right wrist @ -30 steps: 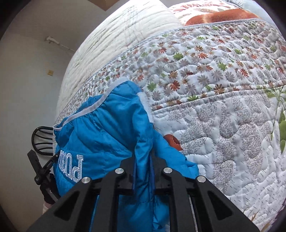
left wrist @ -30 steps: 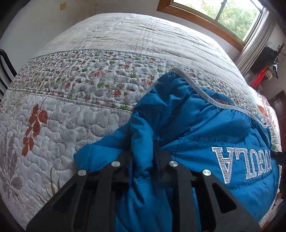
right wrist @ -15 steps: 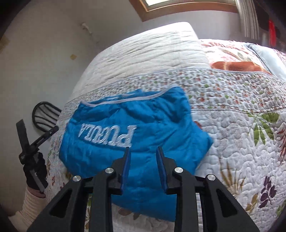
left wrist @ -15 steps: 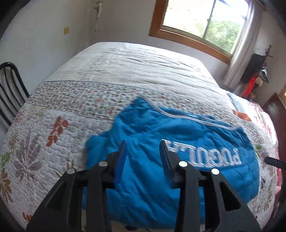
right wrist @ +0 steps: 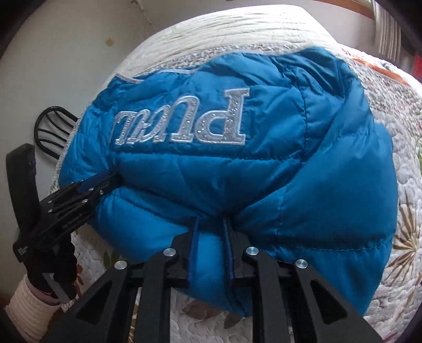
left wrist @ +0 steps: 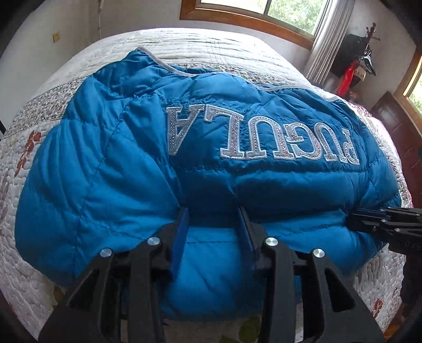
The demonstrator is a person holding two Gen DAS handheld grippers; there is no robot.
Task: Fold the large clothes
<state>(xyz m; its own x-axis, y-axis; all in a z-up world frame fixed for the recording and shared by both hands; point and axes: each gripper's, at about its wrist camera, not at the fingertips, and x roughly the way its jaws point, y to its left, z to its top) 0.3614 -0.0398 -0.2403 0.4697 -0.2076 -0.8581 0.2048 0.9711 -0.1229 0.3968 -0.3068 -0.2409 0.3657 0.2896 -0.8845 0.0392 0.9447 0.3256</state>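
A folded blue puffer jacket with silver letters lies on the quilted bed; it also fills the right wrist view. My left gripper is open, its fingers pushed into the jacket's near fold, with padding between them. My right gripper is open too, fingers narrower apart, pressed into the near fold on the other side. The right gripper also shows at the right edge of the left wrist view, and the left gripper at the left of the right wrist view.
A black chair stands beside the bed near the wall. A wood-framed window, a curtain and dark furniture lie beyond the bed's far side. The floral quilt spreads around the jacket.
A second ago both grippers were shut on jacket fabric. They let go and drew back, then moved in again low against the jacket's near fold with fingers open.
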